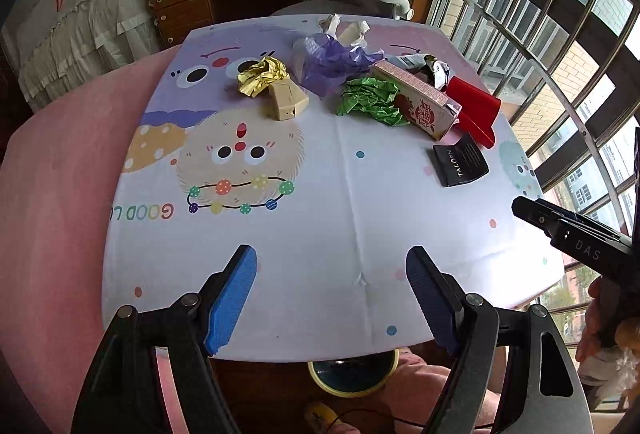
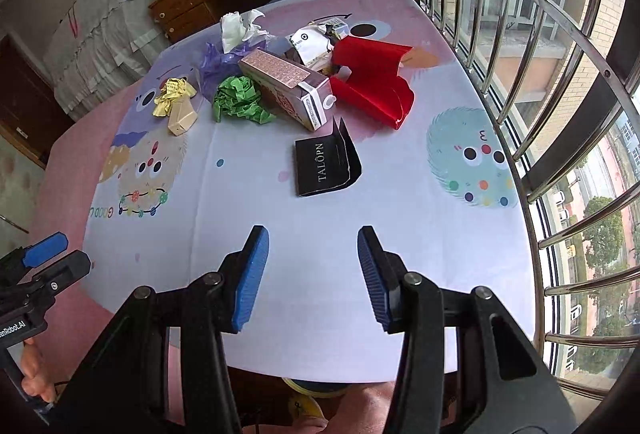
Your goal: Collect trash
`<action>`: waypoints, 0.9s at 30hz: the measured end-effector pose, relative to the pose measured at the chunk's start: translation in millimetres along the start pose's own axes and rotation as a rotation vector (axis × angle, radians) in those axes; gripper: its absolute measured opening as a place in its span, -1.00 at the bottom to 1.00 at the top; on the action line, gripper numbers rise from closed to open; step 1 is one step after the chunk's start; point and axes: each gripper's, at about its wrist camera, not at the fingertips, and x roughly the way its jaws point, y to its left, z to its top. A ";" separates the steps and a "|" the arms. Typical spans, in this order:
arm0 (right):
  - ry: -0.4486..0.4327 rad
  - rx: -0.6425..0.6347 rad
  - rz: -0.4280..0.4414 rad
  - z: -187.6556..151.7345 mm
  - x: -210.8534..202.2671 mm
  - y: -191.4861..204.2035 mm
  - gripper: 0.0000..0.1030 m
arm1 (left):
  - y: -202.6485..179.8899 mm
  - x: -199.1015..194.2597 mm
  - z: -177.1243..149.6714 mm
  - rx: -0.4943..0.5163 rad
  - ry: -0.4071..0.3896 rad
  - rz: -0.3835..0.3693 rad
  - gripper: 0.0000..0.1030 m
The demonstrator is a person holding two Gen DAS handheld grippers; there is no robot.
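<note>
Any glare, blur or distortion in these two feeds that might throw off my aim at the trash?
Left wrist view: even daylight, soft shadows, trash pile sharp; fisheye curves the table edge and window bars. Right wrist view: same bending, black card crisp enough to read, no glare on the tablecloth.

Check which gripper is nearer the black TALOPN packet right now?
Right. The right gripper hangs open just short of the black TALOPN packet, almost in line. The left gripper is open too, further back and off to the packet's left.
</note>
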 end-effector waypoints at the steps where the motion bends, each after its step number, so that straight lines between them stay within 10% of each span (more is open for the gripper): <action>1: 0.013 -0.008 0.002 9.8 9.9 -5.7 -0.17 | -5.5 10.2 11.3 -0.002 0.013 0.005 0.53; 9: 0.154 -0.079 0.054 62.5 97.3 -36.1 -0.36 | -37.9 81.3 86.3 -0.091 0.085 0.006 0.53; 15: 0.207 -0.156 0.149 77.3 127.7 -37.9 -0.96 | -44.0 115.8 130.7 -0.174 0.097 0.016 0.53; 27: 0.125 -0.254 0.262 108.7 104.7 -40.4 -1.00 | -41.8 156.9 190.2 -0.335 0.109 -0.031 0.53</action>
